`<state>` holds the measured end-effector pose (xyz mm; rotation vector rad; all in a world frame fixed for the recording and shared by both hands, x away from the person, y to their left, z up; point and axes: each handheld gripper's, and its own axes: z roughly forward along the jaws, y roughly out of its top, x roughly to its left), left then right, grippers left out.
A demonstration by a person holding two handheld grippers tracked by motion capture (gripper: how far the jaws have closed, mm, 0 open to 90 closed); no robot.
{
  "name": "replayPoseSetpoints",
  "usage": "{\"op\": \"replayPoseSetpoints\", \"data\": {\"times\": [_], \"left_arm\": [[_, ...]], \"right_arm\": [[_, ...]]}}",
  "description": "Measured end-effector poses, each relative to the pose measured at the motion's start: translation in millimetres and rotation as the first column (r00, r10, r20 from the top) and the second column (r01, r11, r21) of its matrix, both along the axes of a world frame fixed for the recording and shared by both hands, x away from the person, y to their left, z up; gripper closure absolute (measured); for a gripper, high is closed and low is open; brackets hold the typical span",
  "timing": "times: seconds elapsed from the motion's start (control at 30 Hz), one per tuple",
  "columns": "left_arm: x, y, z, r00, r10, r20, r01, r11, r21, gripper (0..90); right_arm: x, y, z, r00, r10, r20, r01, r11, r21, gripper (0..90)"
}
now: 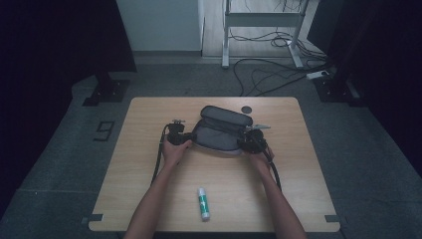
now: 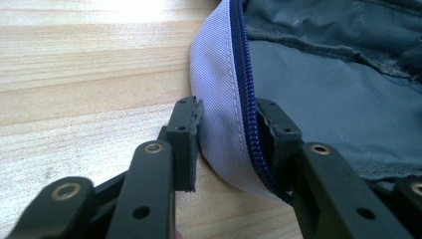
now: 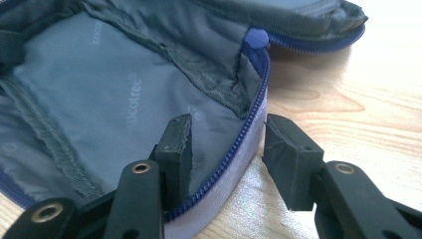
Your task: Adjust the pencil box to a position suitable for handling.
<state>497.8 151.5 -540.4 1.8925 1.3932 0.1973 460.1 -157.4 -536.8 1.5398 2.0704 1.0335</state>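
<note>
Pouch [image 1: 219,132] open, grey lining, seemingly empty.

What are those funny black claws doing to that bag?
A person at a wooden table holds a hand-held gripper in each hand and is working on an open grey pouch. The left hand-held gripper has one jaw on each side of the pouch's zipped rim and seems to pinch it. The right hand-held gripper straddles the rim at the other end, its outer jaw not yet touching. The pouch looks empty inside. A green and white glue stick lies untouched nearer the person.
</note>
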Motion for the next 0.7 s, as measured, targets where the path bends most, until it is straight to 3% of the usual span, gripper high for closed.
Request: {"op": "replayPoseSetpoints", "data": {"times": [0.1, 0.4, 0.7], "left_arm": [[-0.1, 0.0, 0.1, 1.0, -0.003, 0.001, 0.003, 1.0, 0.005, 66.0], [0.0, -0.1, 0.8, 1.0, -0.004, -0.001, 0.004, 0.9998, 0.021, 70.5], [0.9, -0.5, 2.3, 0.9998, -0.002, -0.019, 0.002, 0.9996, 0.029, 75.0]], "right_arm": [[2.9, 2.1, -2.0, 0.9999, -0.004, -0.015, 0.003, 1.0, -0.03, 58.8], [5.3, 1.4, -1.0, 0.999, -0.038, -0.024, 0.036, 0.998, -0.052, 76.4], [5.4, -2.7, 0.2, 0.9987, -0.051, -0.009, 0.051, 0.998, -0.026, 84.3]]}}
